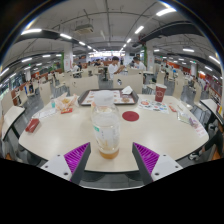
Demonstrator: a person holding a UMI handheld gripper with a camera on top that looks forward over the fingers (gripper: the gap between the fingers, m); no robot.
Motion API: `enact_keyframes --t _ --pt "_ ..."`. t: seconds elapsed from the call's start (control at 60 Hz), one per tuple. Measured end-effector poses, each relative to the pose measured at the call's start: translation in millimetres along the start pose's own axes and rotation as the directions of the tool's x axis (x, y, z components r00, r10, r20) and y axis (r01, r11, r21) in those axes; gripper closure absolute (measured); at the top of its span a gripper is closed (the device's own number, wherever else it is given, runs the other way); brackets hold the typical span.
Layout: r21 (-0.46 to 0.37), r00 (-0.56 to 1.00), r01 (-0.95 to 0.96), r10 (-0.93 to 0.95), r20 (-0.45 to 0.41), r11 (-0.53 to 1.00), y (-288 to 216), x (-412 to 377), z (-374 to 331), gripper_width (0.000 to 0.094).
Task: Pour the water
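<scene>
Far left: a small red object [33, 125] lay near the left rim of the round white table [170, 140], well apart from the work.
Left of centre: a food container [65, 103] sat far back, out of the pouring path.
Centre, near: a clear plastic bottle [106, 130] stood upright between the fingers, amber liquid at its base, positioned for a grasp.
Gripper [107, 156]: jaws stood wide, magenta pads [76, 155] flanking the bottle; whether either touched it could not be told, so nothing seemed gripped.
Centre, far: a tray [106, 98] rested beyond the bottle.
Right of centre: a red coaster [130, 116] lay just beyond the bottle, perhaps marking the pouring spot.
Far right: a red cup [159, 94] stood towards the far rim, likely the receiver.
</scene>
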State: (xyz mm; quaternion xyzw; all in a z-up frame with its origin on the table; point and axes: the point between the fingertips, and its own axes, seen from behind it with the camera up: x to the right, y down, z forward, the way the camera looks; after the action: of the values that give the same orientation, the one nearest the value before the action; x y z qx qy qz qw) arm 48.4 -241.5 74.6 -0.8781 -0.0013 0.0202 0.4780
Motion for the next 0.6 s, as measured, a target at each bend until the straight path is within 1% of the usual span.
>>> enact_keyframes --t 0.15,0.2,0.267,0.333,0.367,0.4,0.467,0.5,0.517,0.6 --pt "0.059 0.999 -0.011 0.013 -0.039 0.998 -18.4 -11.2 46.2 0.0095" --pt "0.072 0.999 -0.009 0.013 -0.051 0.997 -20.7 -10.9 58.9 0.0115" --pt "0.088 0.998 -0.007 0.013 -0.066 0.996 -22.1 -9.0 70.5 0.0195" --pt "0.1 0.998 -0.007 0.014 -0.062 0.995 -24.0 -9.9 81.8 0.0386" --pt "0.115 0.998 -0.007 0.015 -0.066 0.993 -27.8 -8.8 83.7 0.0391" --pt "0.116 0.998 -0.005 0.013 -0.066 0.993 -28.5 -8.5 84.4 0.0416" --pt "0.107 0.997 -0.015 0.023 -0.074 0.994 -27.5 -6.9 84.6 0.047" --pt "0.101 0.996 -0.015 0.023 -0.085 0.995 -28.6 -5.9 82.9 0.0474" --pt "0.099 0.996 -0.01 0.019 -0.088 0.995 -30.7 -5.8 81.9 0.0506" --pt "0.098 0.991 0.035 -0.022 -0.133 0.995 -52.3 1.8 73.0 0.0509"
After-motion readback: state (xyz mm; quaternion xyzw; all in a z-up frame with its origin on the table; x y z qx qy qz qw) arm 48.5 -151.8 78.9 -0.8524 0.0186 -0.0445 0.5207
